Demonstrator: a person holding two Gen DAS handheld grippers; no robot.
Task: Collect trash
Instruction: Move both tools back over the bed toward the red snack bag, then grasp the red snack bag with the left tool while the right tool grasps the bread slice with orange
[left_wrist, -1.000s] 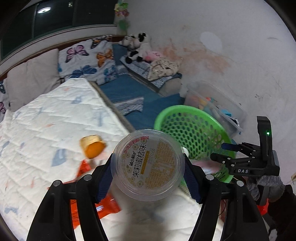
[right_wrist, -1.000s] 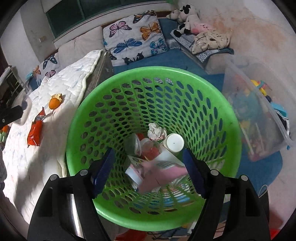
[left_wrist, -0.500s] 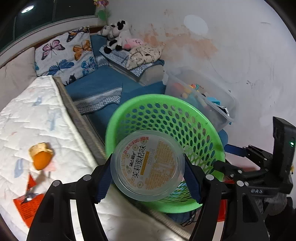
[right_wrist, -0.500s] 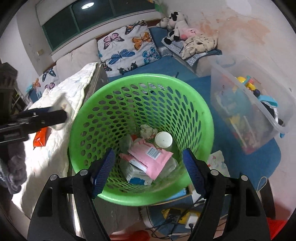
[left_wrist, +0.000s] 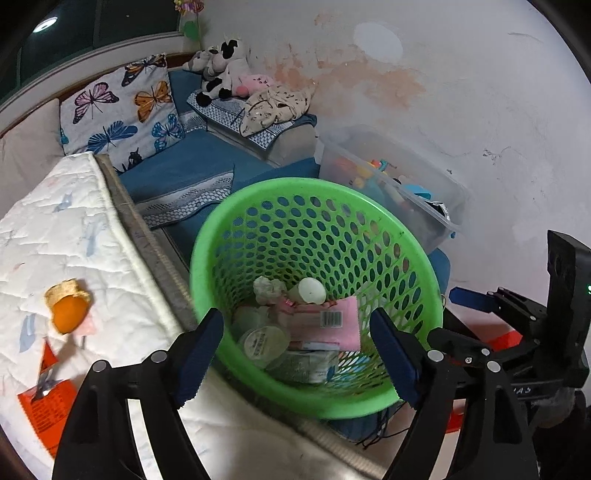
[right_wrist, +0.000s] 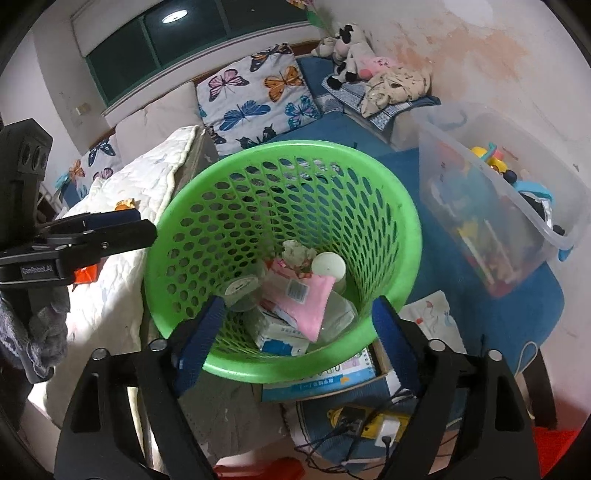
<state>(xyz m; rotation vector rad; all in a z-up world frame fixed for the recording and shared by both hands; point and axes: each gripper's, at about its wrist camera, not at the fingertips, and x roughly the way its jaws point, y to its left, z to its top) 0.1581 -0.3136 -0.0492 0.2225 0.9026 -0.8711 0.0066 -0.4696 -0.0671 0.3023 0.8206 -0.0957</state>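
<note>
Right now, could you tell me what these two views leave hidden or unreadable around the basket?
- Left wrist view: the print on the round lid in the green basket is blurred.
- Both views: trash beneath the pink packet is covered.
- Left wrist view: the orange wrapper on the mattress is partly behind the left gripper.
- Right wrist view: the clear bin fogs its contents.

basket (left_wrist: 413, 254) right of mattress (left_wrist: 55, 236), cup (left_wrist: 263, 341) inside (among wrappers)
</note>
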